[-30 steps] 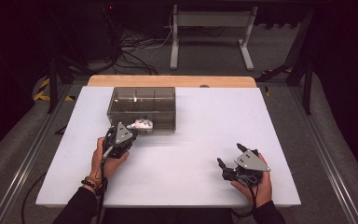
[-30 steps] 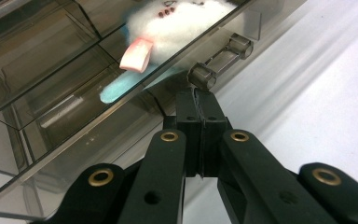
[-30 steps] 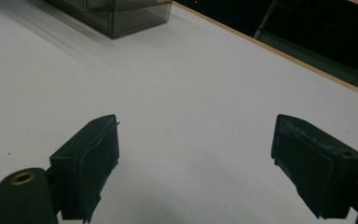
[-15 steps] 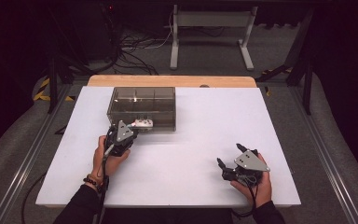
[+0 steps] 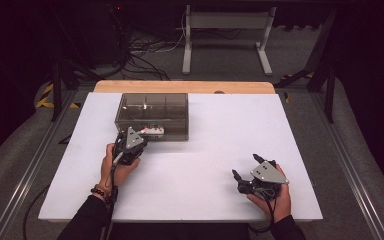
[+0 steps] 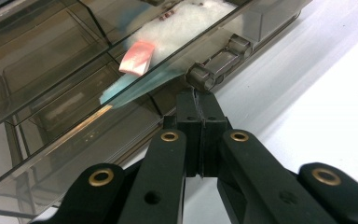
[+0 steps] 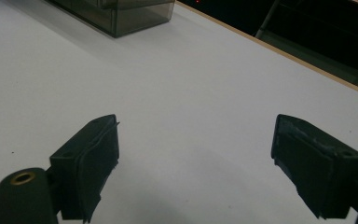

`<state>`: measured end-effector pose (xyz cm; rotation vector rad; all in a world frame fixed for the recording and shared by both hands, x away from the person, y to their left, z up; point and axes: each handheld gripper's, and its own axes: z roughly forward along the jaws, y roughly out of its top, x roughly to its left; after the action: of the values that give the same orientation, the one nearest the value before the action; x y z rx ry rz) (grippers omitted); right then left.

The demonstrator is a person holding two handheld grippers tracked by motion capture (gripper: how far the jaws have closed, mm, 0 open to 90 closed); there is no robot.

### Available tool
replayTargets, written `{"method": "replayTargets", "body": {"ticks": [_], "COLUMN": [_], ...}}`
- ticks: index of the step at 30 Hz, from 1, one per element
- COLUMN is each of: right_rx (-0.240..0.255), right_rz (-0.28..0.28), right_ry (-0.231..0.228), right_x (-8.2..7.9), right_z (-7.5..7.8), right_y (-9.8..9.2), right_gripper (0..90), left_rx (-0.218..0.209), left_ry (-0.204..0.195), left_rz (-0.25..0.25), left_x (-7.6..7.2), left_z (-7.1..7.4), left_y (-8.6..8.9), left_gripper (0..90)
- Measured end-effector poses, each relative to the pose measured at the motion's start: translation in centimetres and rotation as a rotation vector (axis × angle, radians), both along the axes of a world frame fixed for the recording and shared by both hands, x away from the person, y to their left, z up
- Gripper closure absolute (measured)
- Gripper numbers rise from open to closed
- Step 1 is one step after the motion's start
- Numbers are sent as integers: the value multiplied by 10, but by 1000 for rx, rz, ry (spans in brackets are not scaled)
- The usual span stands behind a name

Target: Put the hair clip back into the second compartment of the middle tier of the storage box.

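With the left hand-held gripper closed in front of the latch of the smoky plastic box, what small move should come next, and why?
Probably a small upward lift of the left hand-held gripper to flip the latch open. Its jaws are shut, tips right under the latch on the front edge of the closed compartment box, whether touching I cannot tell. The right hand-held gripper rests open on the white table, apart from the box.

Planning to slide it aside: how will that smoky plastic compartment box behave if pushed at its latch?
The box looks thin-walled and nearly empty, so probably light. On the smooth white table it would likely slide, not tip, being low and wide. Pushed at its latch, it may pivot.
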<state>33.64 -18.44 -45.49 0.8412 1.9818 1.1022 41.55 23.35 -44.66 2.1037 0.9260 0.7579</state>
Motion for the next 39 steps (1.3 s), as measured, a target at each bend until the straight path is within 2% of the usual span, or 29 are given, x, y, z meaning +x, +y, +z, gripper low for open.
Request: {"method": "replayTargets", "body": {"ticks": [15, 27, 30, 39], "right_rx": [-2, -4, -1, 4], "right_rz": [1, 2, 2, -2], "right_ry": [-1, 2, 1, 2], "right_x": [0, 0, 0, 1], "right_z": [0, 0, 0, 0], "right_y": [0, 0, -1, -1], "right_gripper": [156, 156, 157, 156], "left_rx": [9, -5, -29, -39], "left_ry": [-8, -5, -2, 4], "left_rz": [24, 66, 80, 84], "left_x": [5, 11, 14, 16], "left_z": [1, 3, 4, 4], "left_y": [-1, -1, -1, -2], "left_gripper": [898, 898, 897, 897]}}
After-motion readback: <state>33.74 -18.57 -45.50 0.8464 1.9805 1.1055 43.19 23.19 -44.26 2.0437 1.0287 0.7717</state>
